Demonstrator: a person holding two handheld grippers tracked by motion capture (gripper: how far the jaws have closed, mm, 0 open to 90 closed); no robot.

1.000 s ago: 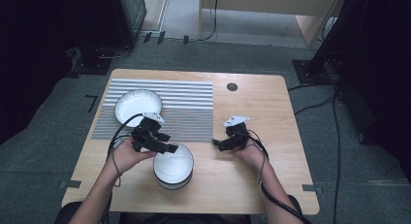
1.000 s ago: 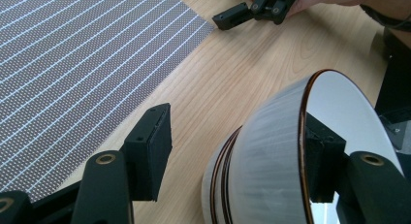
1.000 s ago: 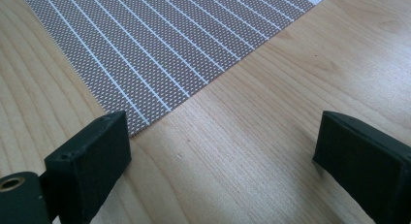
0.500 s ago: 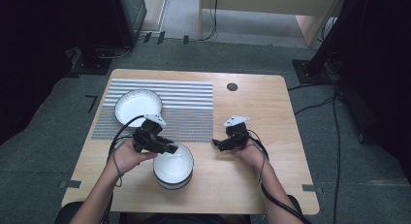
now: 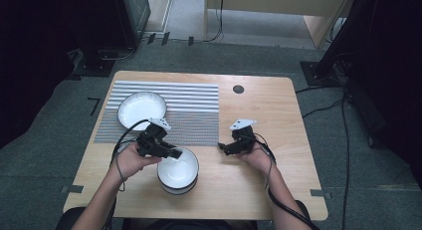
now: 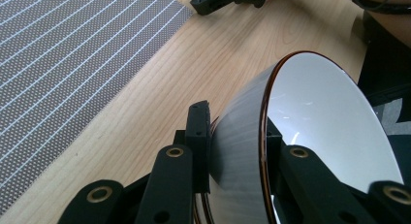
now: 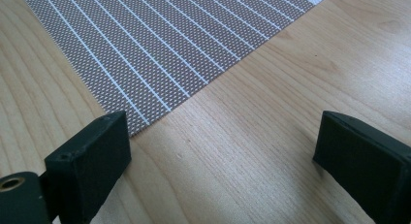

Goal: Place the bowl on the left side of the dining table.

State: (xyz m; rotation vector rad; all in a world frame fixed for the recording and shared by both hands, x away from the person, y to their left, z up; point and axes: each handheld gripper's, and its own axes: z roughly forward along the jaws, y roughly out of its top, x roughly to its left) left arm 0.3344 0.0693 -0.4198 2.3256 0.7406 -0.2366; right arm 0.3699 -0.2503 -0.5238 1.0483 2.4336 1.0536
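Room: dark grey floor around a light wooden table [image 5: 259, 120] with rounded corners and fine grain; black cables trail across the floor.
Placemat: woven grey placemat [image 5: 189, 110] with thin white stripes, lying flat on the far left part of the table; its dotted weave is clear in the left gripper view [image 6: 63, 54] and the right gripper view [image 7: 160, 44].
Plate: round, shallow white plate [image 5: 142, 109] with a dark rim, resting on the placemat's left end.
Bowl: deep round bowl [image 5: 178, 170] on the bare wood at the near edge, just in front of the placemat; glossy white inside, grey brushed-looking outside, thin brown rim [image 6: 291, 132]. It seems to sit on another bowl beneath it.
Left gripper: black, blocky left gripper [image 5: 171, 153] at the bowl's left rim. Its jaws have just been closing and now pinch the bowl's wall, one pad on the grey outside, the other on the white inside.
Right gripper: matching right gripper [image 5: 222, 147], held low over bare wood, well to the right of the bowl. Its jaws are spread wide with nothing between them, near the placemat's corner.
Hands: one hand wraps each gripper, forearms entering from the near edge.
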